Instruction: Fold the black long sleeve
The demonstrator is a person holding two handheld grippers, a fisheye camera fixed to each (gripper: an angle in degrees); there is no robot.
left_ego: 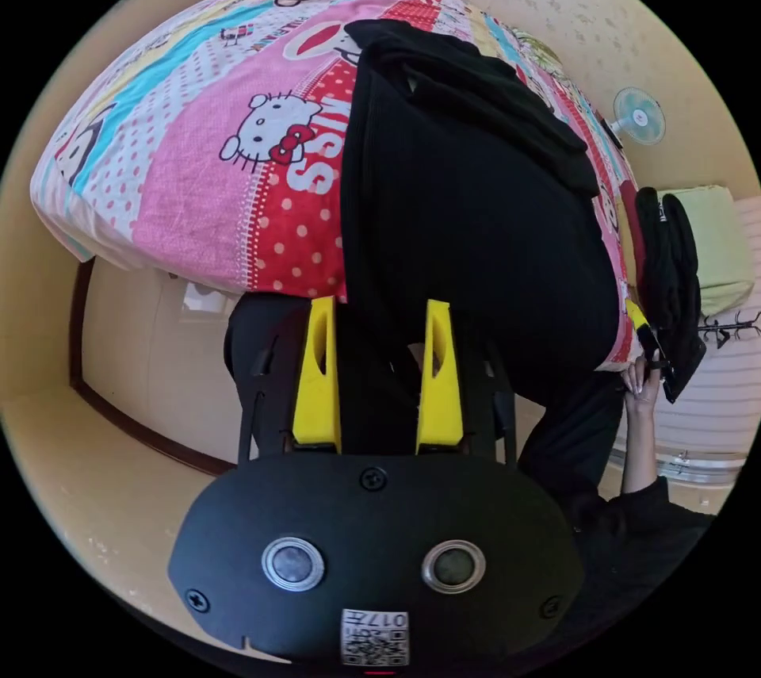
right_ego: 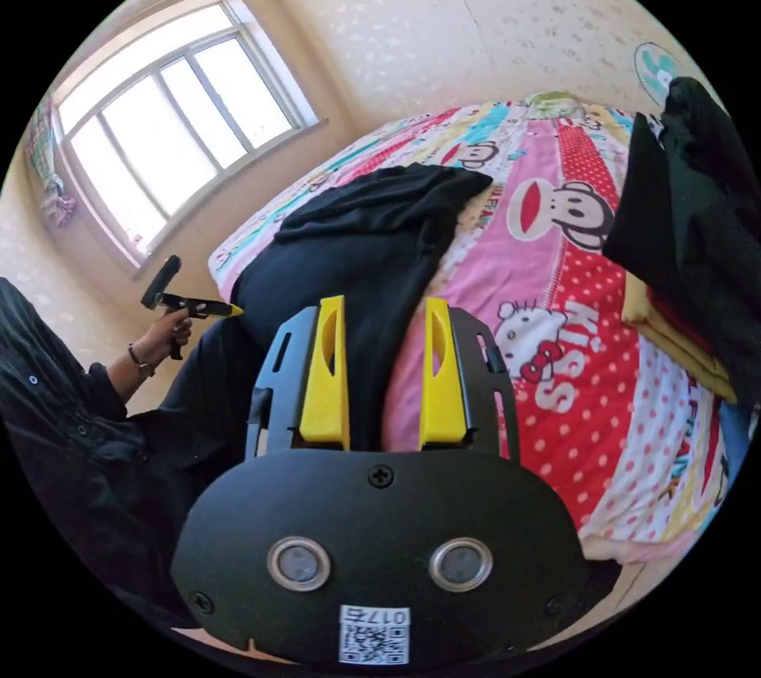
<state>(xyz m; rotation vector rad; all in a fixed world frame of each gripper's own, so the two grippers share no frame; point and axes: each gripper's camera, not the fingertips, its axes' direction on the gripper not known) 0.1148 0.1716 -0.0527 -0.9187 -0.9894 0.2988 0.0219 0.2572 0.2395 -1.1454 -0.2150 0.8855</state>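
The black long sleeve [left_ego: 468, 218] lies spread lengthwise on a bed with a bright cartoon cover [left_ego: 238, 155], its near end hanging over the bed's edge. My left gripper [left_ego: 379, 313] hovers at that hanging end with its yellow jaws apart and black cloth behind them. The right gripper [left_ego: 638, 317], held in a hand, sits at the garment's right edge. In the right gripper view the long sleeve [right_ego: 372, 250] stretches away from my right gripper [right_ego: 384, 313], whose jaws stand open over its edge. The left gripper [right_ego: 230, 309] shows at the shirt's far side, in a hand.
A stack of folded clothes [right_ego: 697, 234], black over yellow and red, rests on the bed to the right. A person in dark sleeves [right_ego: 71, 424] stands at the bed's edge. A window [right_ego: 158, 139] and a fan [left_ego: 638, 115] are on the walls.
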